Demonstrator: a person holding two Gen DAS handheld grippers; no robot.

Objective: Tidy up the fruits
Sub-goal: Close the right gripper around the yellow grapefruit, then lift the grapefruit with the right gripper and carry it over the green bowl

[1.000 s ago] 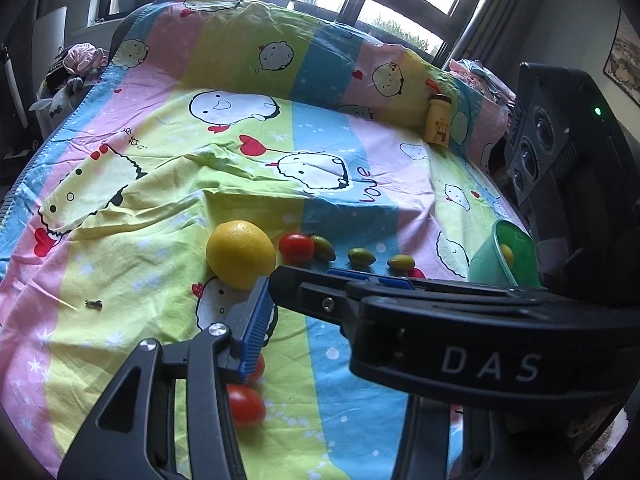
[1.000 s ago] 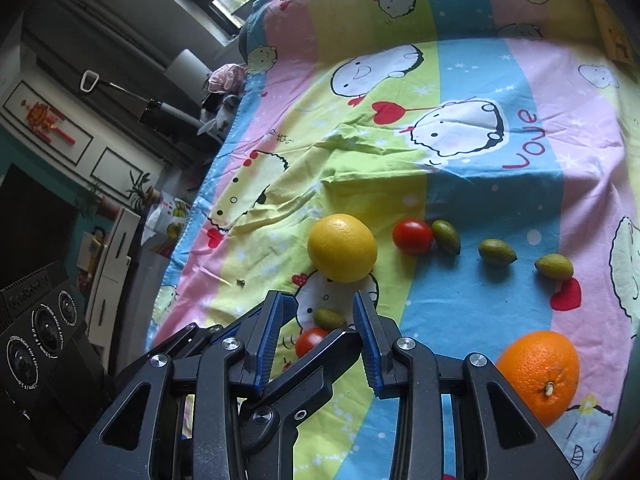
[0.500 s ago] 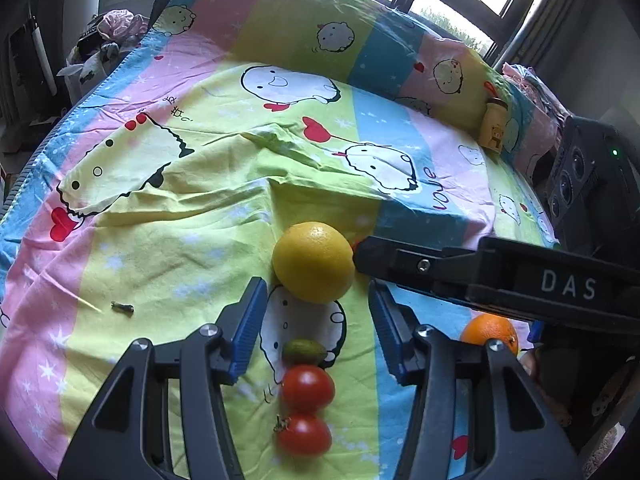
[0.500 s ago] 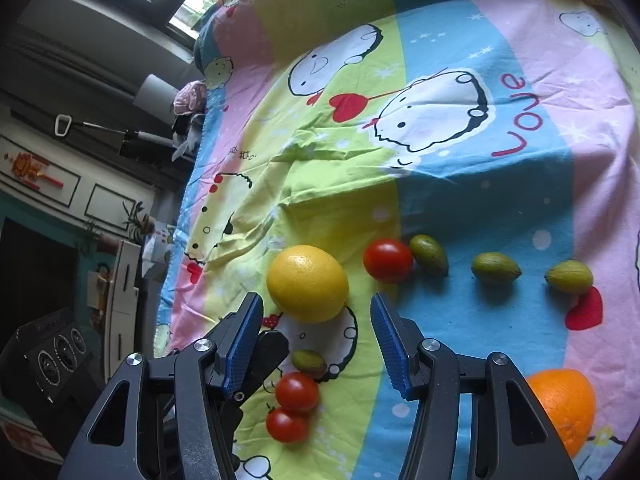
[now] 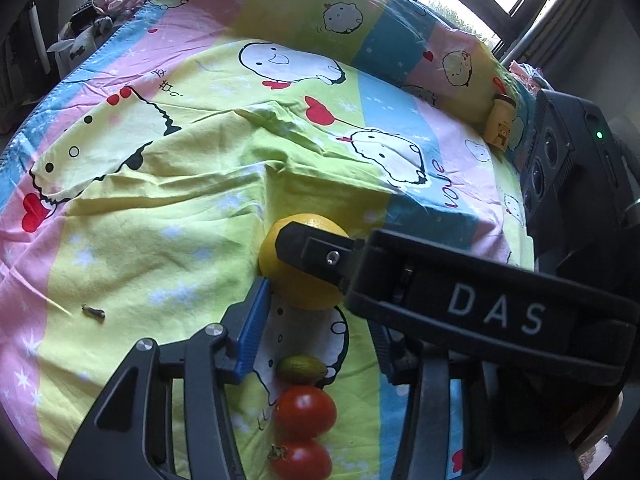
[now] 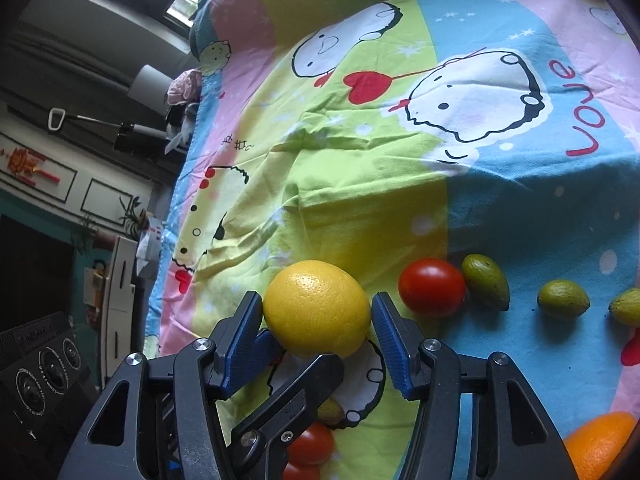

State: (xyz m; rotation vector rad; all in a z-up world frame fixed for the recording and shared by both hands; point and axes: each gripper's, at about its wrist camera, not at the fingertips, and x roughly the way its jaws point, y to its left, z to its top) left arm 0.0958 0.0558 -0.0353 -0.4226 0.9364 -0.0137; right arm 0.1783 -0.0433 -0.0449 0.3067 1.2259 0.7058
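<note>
A yellow lemon rests on the cartoon bedsheet. My right gripper straddles it, a blue pad close by each side, with no squeeze to be seen. One right finger crosses the left wrist view over the lemon. My left gripper is closing just short of the lemon. A small green fruit and two tomatoes lie in its gap untouched. One left finger shows under the lemon.
Right of the lemon lie a tomato, three green fruits and an orange. A yellow jar stands by the pillow. A black speaker box sits at the bed's right. A small dark bit lies at the left.
Both grippers came forward and down toward the lemon. The right jaws spread wider and now flank it. The left gripper's view shifted onto the green fruit and tomatoes.
</note>
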